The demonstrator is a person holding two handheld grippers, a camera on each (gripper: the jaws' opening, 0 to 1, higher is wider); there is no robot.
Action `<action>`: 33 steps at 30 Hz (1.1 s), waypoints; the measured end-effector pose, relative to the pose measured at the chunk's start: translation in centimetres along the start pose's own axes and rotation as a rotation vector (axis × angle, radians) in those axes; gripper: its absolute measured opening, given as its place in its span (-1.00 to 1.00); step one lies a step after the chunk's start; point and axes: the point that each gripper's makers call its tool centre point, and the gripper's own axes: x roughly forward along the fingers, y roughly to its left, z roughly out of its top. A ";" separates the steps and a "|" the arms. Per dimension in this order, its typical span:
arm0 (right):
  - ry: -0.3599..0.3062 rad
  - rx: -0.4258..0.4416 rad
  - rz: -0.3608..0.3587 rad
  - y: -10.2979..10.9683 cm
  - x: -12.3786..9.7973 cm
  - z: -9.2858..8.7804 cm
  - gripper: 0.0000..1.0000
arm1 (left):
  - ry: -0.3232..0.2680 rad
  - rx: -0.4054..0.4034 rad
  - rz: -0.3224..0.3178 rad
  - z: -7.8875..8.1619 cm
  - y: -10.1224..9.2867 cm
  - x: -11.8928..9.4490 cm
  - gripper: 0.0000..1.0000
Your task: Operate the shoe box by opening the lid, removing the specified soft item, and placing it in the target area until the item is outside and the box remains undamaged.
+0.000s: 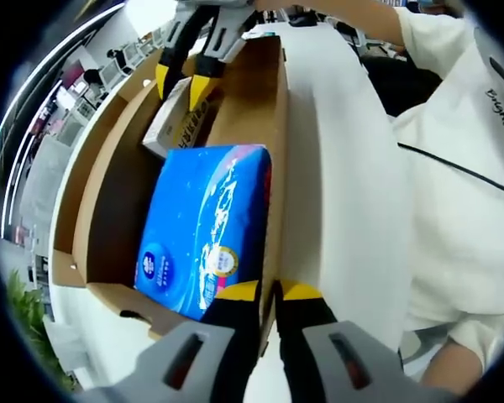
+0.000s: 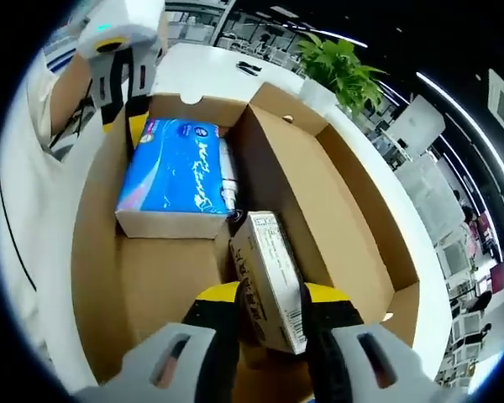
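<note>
I see an open cardboard shoe box (image 2: 101, 252) lying on a white tabletop (image 1: 340, 193), its lid (image 2: 353, 218) folded back flat beside it. Inside the box lies a soft blue pack of tissues (image 2: 178, 172), glossy, with white lettering. Just beside the pack sits a small cream carton (image 2: 267, 277) with printed text on its side, and between them something dark and narrow that I cannot identify.

In the right gripper view, my right tool (image 2: 271, 304) has its two yellow-tipped jaws on either side of the small carton, pressed against it (a firm grip, as far as I can judge). At the far end of the box in that same view, my left tool (image 2: 133, 117) reaches down at the box's end wall.

In the left gripper view, my left tool (image 1: 270, 295) has its jaws closed on the thin cardboard wall of the box (image 1: 273, 168), right beside the near corner of the blue pack (image 1: 206, 227). The right tool (image 1: 183, 84) appears at the far end, its jaws on the cream carton (image 1: 172, 126).

A person in a white shirt (image 1: 462, 185) stands close against the tabletop edge. A green potted plant (image 2: 340, 67) stands beyond the box, with office desks and chairs blurred behind it.
</note>
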 end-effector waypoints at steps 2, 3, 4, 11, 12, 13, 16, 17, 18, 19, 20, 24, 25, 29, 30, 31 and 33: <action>0.012 -0.023 -0.020 -0.2 0.0 -0.2 -0.50 | 0.003 -0.002 -0.002 0.0 0.0 0.0 -0.87; 0.015 -0.032 -0.024 -0.2 0.1 -0.2 -0.51 | 0.003 -0.002 -0.003 0.0 0.0 0.0 -0.87; 0.021 -0.029 -0.030 -0.1 0.0 -0.2 -0.55 | 0.002 -0.003 -0.003 0.0 0.0 0.0 -0.87; 0.005 0.043 0.025 0.3 -0.7 0.2 -0.63 | 0.004 -0.002 -0.005 0.0 0.0 0.0 -0.87; 0.006 0.037 0.022 0.3 -0.7 0.2 -0.62 | 0.003 -0.002 -0.005 0.0 0.0 0.0 -0.87; 0.010 0.029 0.011 0.1 -0.7 0.2 -0.61 | 0.003 -0.002 -0.005 0.0 0.1 0.0 -0.87; 0.002 0.038 0.006 -0.3 -1.2 0.3 -0.60 | 0.001 0.000 -0.006 0.0 0.1 0.0 -0.87; 0.002 0.040 0.009 -0.4 -1.3 0.3 -0.57 | 0.001 0.001 -0.006 0.0 0.1 0.0 -0.87; 0.010 0.041 0.012 -0.6 -1.1 0.1 -0.54 | 0.002 0.000 -0.008 0.0 0.1 0.0 -0.87; 0.015 0.034 0.006 -0.8 -1.0 0.0 -0.52 | 0.002 0.000 -0.008 0.0 0.1 0.0 -0.87; 0.022 0.028 0.000 -0.9 -0.9 -0.2 -0.52 | 0.002 0.000 -0.008 0.0 0.1 0.0 -0.87; 0.046 0.026 0.048 -0.2 -0.4 -0.9 -0.51 | -0.002 0.005 -0.007 0.0 0.1 0.0 -0.87; 0.050 0.023 0.047 -0.2 -0.3 -1.0 -0.51 | -0.002 0.005 -0.007 0.0 0.1 0.0 -0.87; 0.067 0.024 0.044 -0.3 -0.1 -1.3 -0.51 | 0.001 0.004 -0.008 0.1 0.0 0.0 -0.87; 0.070 0.041 0.053 -0.3 -0.2 -1.2 -0.52 | 0.000 0.005 -0.008 0.1 0.0 0.0 -0.88; 0.071 0.060 0.059 -0.3 -0.2 -1.2 -0.52 | 0.000 0.006 -0.008 0.1 0.0 0.0 -0.88; 0.101 0.079 0.071 -0.1 -0.6 -1.5 -0.54 | -0.001 0.007 -0.007 0.1 0.0 0.0 -0.88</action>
